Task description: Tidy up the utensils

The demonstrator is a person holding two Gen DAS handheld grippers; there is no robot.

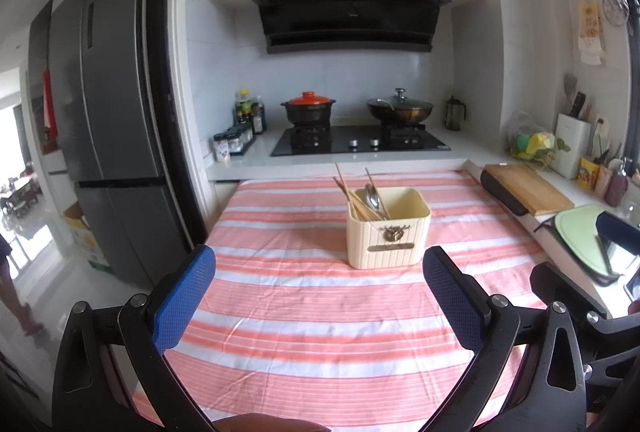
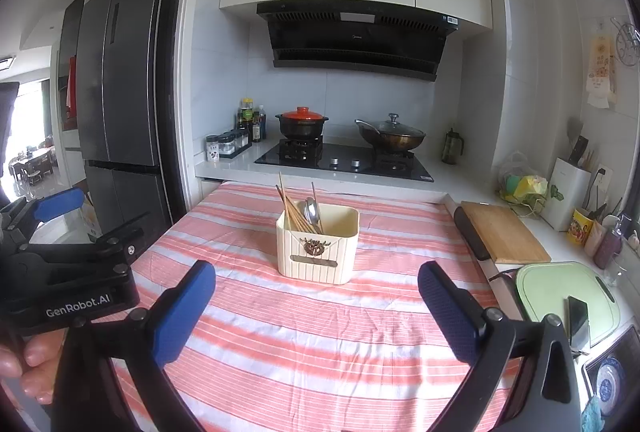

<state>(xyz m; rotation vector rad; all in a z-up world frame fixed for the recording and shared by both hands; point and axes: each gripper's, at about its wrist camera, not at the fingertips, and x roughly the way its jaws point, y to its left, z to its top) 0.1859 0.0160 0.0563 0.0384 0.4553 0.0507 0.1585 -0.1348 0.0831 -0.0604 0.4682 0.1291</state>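
A striped tablecloth fronts the stove; the utensil holder stands beyond both empty, spread-jawed grippers: left gripper, right gripper.

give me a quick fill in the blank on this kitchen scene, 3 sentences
1. The chopsticks and spoon stand in a cream ____.
2. The pot on the stove has a ____ lid.
3. Both the left tool and the right tool are ____.

Missing words: box; red; open
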